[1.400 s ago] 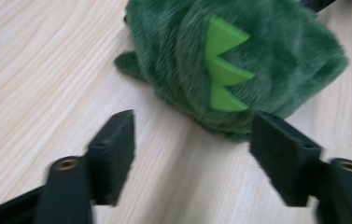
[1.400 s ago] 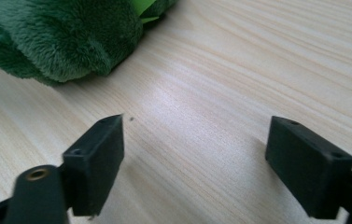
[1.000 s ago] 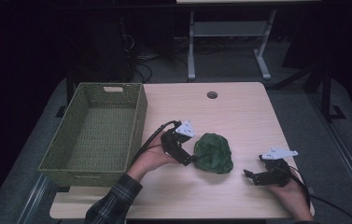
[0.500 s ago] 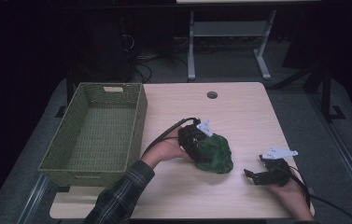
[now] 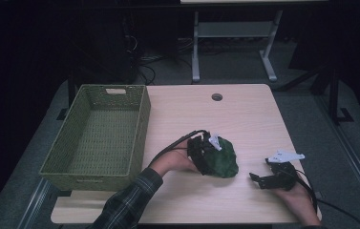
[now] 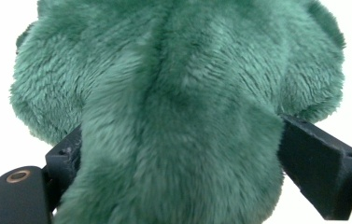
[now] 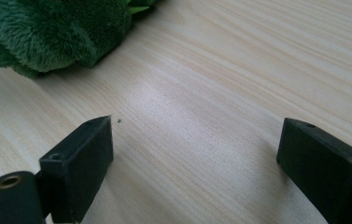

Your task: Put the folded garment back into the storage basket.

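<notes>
One green plush toy lies on one wooden table, at about five o'clock from the centre. One woven green basket stands at nine o'clock. Two grippers: the left gripper at the toy, the right gripper at four o'clock. One round hole sits at twelve o'clock.

A green woven basket stood along the left edge of the desk, its handle slot facing the far edge. A round cable hole lay near the far edge. A white frame stood on the floor beyond.
</notes>
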